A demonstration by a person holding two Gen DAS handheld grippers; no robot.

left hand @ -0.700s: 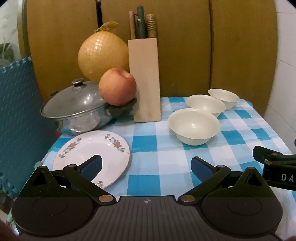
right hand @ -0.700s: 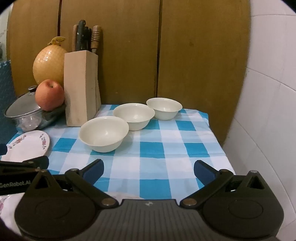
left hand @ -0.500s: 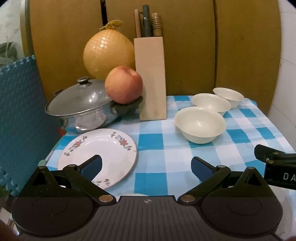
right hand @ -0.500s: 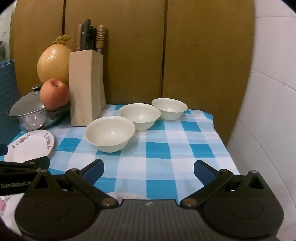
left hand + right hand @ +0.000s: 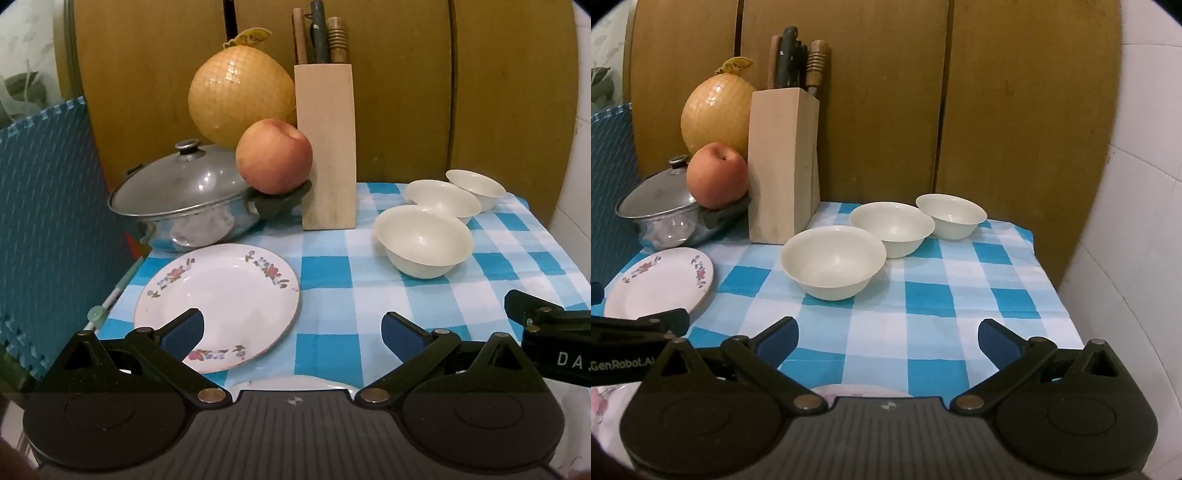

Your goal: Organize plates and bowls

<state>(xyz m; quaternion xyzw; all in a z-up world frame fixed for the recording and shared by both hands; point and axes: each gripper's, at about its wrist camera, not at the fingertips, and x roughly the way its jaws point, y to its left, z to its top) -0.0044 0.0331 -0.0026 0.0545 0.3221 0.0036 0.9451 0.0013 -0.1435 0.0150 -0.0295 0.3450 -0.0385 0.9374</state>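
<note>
A white plate with a flower pattern [image 5: 221,302] lies on the blue checked tablecloth at the left; it also shows in the right wrist view [image 5: 661,284]. Three cream bowls stand in a diagonal row: near [image 5: 423,240] [image 5: 833,260], middle [image 5: 441,199] [image 5: 892,227] and far [image 5: 476,188] [image 5: 951,214]. The rim of another plate [image 5: 295,382] [image 5: 860,389] shows under each gripper body. My left gripper [image 5: 291,328] is open and empty, its left finger over the plate's near edge. My right gripper [image 5: 888,338] is open and empty, in front of the bowls.
A steel pot with a lid [image 5: 184,199] stands behind the plate, an apple [image 5: 273,155] on its handle and a netted pomelo [image 5: 240,98] behind. A wooden knife block [image 5: 327,147] stands at the back. A blue foam mat [image 5: 44,229] borders the left; a tiled wall [image 5: 1137,221] the right.
Both grippers have drawn back and risen a little, and the left view has swung left, so the plate and bowls sit further right. Both stay open.
</note>
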